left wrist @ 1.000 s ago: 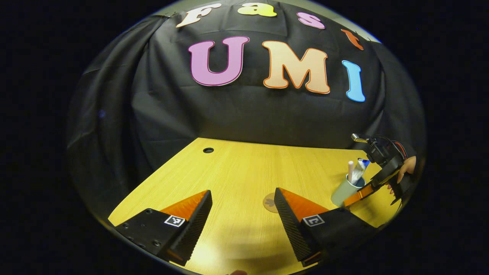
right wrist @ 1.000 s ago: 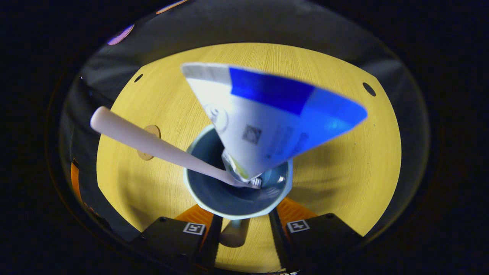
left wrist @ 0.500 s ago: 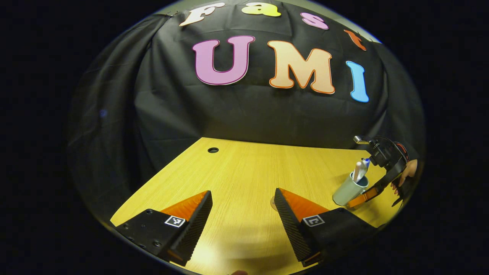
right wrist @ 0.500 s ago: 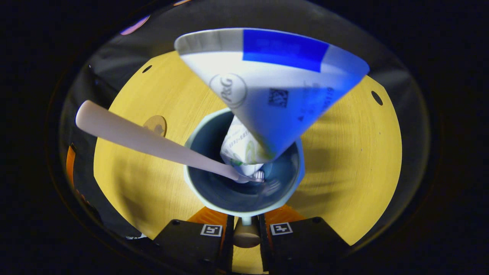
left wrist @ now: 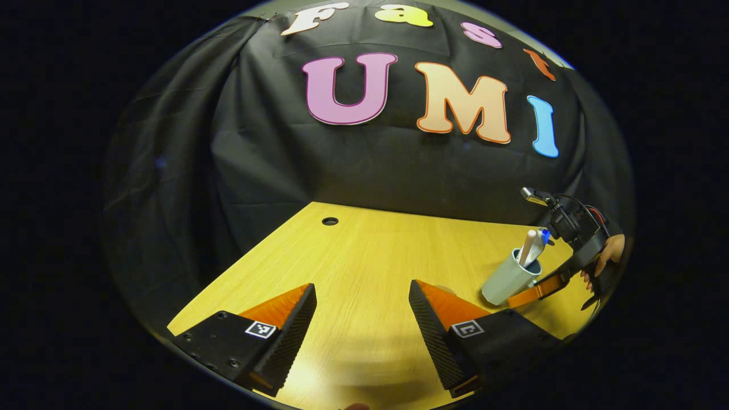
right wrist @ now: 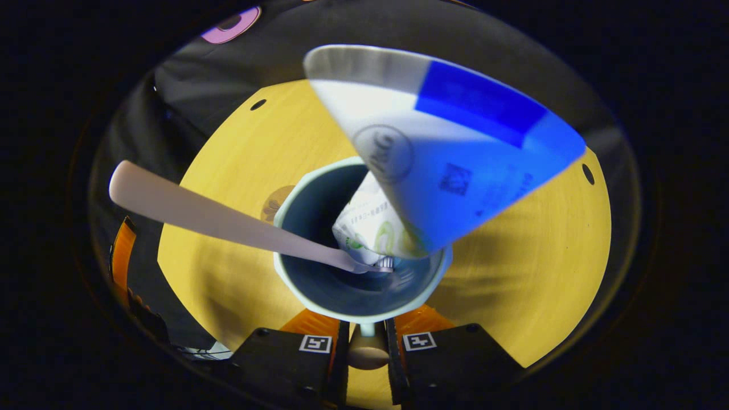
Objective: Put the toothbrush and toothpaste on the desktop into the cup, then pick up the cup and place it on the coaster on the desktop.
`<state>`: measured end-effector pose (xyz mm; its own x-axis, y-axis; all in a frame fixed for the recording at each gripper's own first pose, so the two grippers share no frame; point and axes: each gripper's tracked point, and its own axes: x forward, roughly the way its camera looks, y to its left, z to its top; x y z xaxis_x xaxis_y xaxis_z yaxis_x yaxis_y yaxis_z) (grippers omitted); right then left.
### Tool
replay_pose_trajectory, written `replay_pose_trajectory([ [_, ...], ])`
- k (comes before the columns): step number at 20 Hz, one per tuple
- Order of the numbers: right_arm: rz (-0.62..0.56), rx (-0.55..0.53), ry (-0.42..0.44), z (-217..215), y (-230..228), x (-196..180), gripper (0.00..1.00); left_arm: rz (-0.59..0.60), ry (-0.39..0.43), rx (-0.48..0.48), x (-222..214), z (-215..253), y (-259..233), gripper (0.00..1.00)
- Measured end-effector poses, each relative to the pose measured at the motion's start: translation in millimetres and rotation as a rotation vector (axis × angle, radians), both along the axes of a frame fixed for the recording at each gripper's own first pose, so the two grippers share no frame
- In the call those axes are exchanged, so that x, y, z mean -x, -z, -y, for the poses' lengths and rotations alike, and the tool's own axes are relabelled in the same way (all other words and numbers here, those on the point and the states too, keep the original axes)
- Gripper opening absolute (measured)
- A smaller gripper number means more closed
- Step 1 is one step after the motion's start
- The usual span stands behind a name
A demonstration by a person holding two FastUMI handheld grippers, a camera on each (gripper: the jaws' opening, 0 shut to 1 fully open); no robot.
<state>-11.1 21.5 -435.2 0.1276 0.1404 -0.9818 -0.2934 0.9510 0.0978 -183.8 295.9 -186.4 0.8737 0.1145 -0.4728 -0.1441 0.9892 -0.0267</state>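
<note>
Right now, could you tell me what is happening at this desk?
A person is working two handheld grippers. The right gripper is shut on the handle of the cup, which holds the toothbrush and toothpaste and is tilted above the desktop. The coaster lies on the desktop just beyond the cup's rim, so the cup is not yet on it. The left gripper hangs open with nothing between its fingers.

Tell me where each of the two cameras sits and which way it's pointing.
Left gripper view: rides the left gripper, low over the desk, facing the black back wall; its own two fingers spread apart.
Right gripper view: rides the right gripper, looking down into the cup; its fingers clamp the cup's handle.
Shared: desk, cup, toothbrush, toothpaste, and the right gripper, which the left gripper view sees.
</note>
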Motion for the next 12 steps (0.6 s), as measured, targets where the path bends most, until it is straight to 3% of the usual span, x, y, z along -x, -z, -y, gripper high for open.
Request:
replay_pose_trajectory([
  [12, -0.019, 0.017, -0.144, 11, -5, -3, 0.31, -0.009, -0.062, -0.003, 15, -52, 6, 0.95],
])
